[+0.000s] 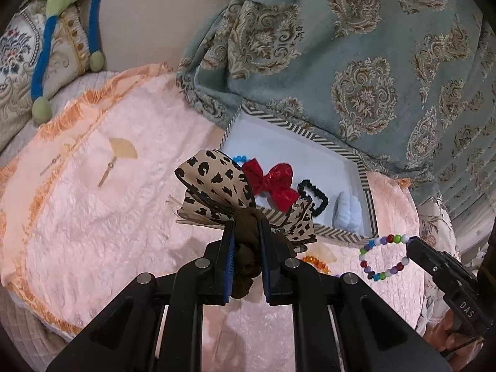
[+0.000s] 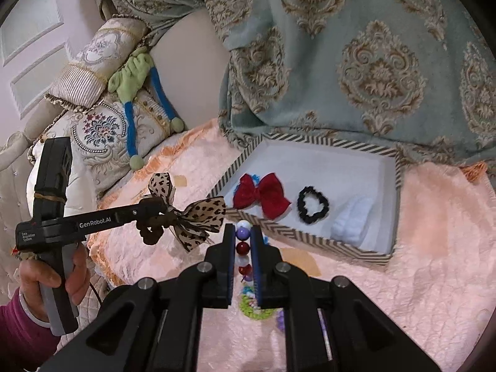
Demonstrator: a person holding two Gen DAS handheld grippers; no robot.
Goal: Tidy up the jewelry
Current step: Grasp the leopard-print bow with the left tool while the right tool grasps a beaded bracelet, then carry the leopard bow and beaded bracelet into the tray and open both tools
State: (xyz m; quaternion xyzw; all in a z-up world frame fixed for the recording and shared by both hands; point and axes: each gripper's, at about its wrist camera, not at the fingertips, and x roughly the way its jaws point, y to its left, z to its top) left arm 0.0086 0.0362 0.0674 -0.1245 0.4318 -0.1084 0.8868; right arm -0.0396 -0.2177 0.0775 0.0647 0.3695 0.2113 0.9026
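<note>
Left wrist view shows the left gripper [image 1: 246, 226] clenched on the brown scrunchie of a leopard-print bow [image 1: 217, 192], held up just short of the striped box [image 1: 365, 186], while the right gripper [image 1: 412, 245] at the frame's edge carries a beaded bracelet [image 1: 384, 257] dangling as an open loop. The main risk, as I judge it, is the bow's long ribbon tails catching the box's near wall and dragging, or the two loads tangling if both go in together; the bracelet is pinched by only a few beads and could slip free. The right wrist view adds what the first hides: its own jaws clamped on the bead string, a green item and other beads lying on the pink blanket [image 2: 403, 279] beneath, and the box interior holding a red bow [image 2: 262, 195], black scrunchie [image 2: 313, 204] and white scrunchie [image 2: 350, 217], with bare floor toward the back.
</note>
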